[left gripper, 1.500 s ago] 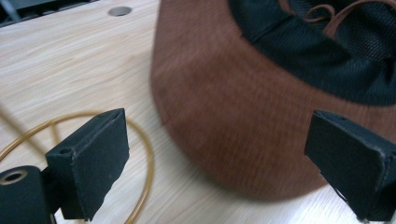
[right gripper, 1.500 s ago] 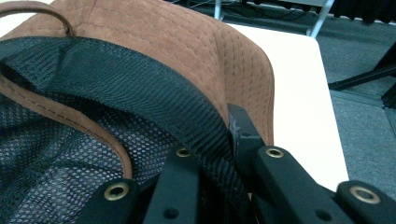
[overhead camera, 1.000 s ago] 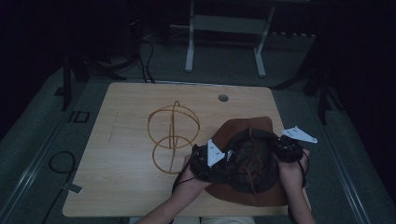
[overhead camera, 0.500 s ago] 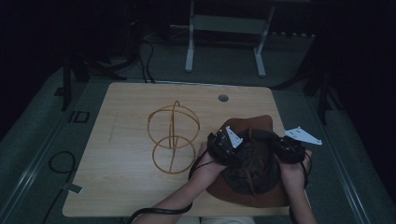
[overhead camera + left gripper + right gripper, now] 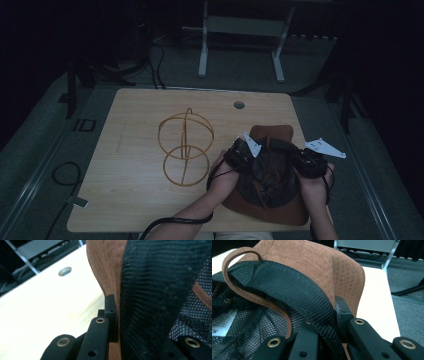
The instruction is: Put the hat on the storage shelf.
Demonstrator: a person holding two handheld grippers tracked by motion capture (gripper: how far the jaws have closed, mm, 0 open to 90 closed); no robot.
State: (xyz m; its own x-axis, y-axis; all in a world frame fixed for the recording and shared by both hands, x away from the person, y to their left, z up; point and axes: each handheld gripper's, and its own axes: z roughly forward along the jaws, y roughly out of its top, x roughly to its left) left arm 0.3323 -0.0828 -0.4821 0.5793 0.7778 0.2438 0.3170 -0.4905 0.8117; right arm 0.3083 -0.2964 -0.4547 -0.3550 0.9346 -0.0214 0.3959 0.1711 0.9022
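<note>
- Hat (image 5: pixel 270 170) lies upside down at the near right part of the desk (image 5: pixel 140 130), its brown suede brim flat on the wood and its black mesh lining facing up, with a dangling cord inside the crown.
- Your left claw (image 5: pixel 239 156) has just been closing, and the hat's edge is between its jaws: a second ago it stood just left of the hat, and it has since slid in over the rim. In the left gripper view the black sweatband (image 5: pixel 155 300) and the suede are pinched together between the jaws, so you now grip the hat's left rim.
- Your right claw (image 5: pixel 306 162) is clamped on the opposite rim, as it was in the earlier pictures; the right gripper view shows the mesh band (image 5: pixel 294 295) and the suede brim (image 5: pixel 317 265) squeezed between its jaws.
- With both sides now held, I judge the hat ready to be lifted and turned over, perhaps toward the wire stand (image 5: pixel 185 147) that sits to its left, well apart from your claws.
- Your forearms come in from the near edge; your left hand (image 5: pixel 222 175) angles up and right toward the hat, your right hand (image 5: pixel 312 185) points nearly straight ahead.
- Both claws sit low, level with the rim, facing each other across the crown.
</note>
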